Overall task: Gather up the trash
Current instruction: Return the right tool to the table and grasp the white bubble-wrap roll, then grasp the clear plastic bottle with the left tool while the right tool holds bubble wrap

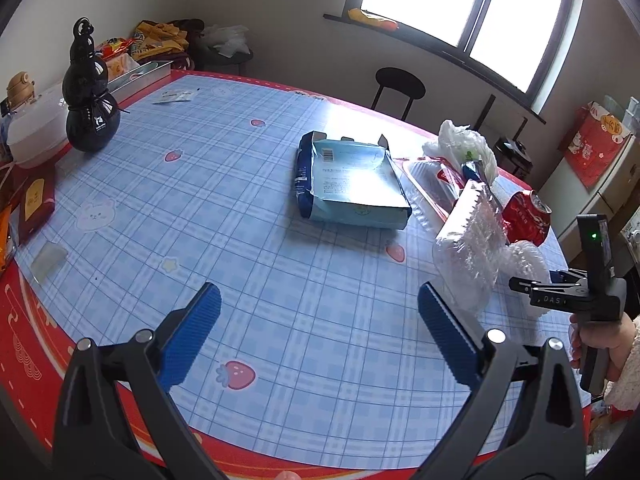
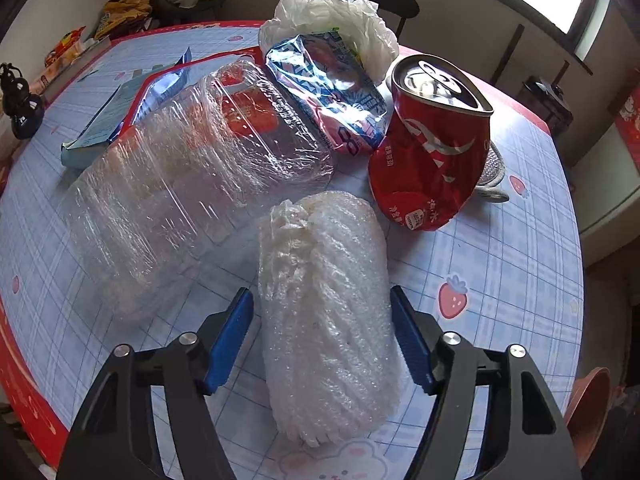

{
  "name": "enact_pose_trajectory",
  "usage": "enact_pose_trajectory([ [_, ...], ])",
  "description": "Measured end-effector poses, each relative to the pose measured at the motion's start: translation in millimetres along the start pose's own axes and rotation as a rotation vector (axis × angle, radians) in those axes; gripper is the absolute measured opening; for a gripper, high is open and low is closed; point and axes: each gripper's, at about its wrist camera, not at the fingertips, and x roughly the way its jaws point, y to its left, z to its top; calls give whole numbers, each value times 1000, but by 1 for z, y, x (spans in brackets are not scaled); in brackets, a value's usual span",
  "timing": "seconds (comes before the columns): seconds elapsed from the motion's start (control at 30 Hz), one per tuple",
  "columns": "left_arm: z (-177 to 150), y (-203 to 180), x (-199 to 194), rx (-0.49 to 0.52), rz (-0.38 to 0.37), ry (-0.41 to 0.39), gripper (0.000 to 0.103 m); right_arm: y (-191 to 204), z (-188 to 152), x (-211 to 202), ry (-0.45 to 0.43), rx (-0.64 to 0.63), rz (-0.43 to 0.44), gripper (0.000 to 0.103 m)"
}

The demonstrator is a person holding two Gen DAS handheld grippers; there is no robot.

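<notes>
the right hand-held gripper (image 2: 322,340) straddles a white foam roll (image 2: 326,312) lying on the table (image 2: 500,248) — blue pads just beside its sides, contact not clear. beyond the roll sit a crushed red can (image 2: 432,152), a clear plastic container (image 2: 180,184) and a white plastic bag (image 2: 332,12). the left hand-held gripper (image 1: 320,328) hangs spread wide and empty — a flattened blue box (image 1: 352,180) lies ahead of it.

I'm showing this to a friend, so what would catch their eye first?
Probably the crushed red can, at the far right of the trash cluster. Next, the white foam roll lying between the right tongs, whose pads don't yet press on it. The blue box lies mid-table.
</notes>
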Motion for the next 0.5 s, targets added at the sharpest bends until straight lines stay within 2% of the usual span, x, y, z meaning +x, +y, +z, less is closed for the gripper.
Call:
enact_pose_trajectory([
  [0.03, 1, -1, 3, 2, -6, 6, 97, -1, 0, 0, -5, 13, -11, 52],
  [0.1, 4, -2, 8, 1, -18, 17, 97, -5, -2, -6, -18, 53, 4, 41],
  [0.17, 7, -5, 14, 1, -35, 26, 97, -9, -5, -12, -32, 91, 22, 37],
  [0.33, 17, -19, 29, 22, -102, 53, 96, -18, -21, -30, -67, 199, 81, 34],
  [0.5, 33, -40, 52, 39, -250, 105, 95, -35, -46, -43, -82, 380, 145, 34],
])
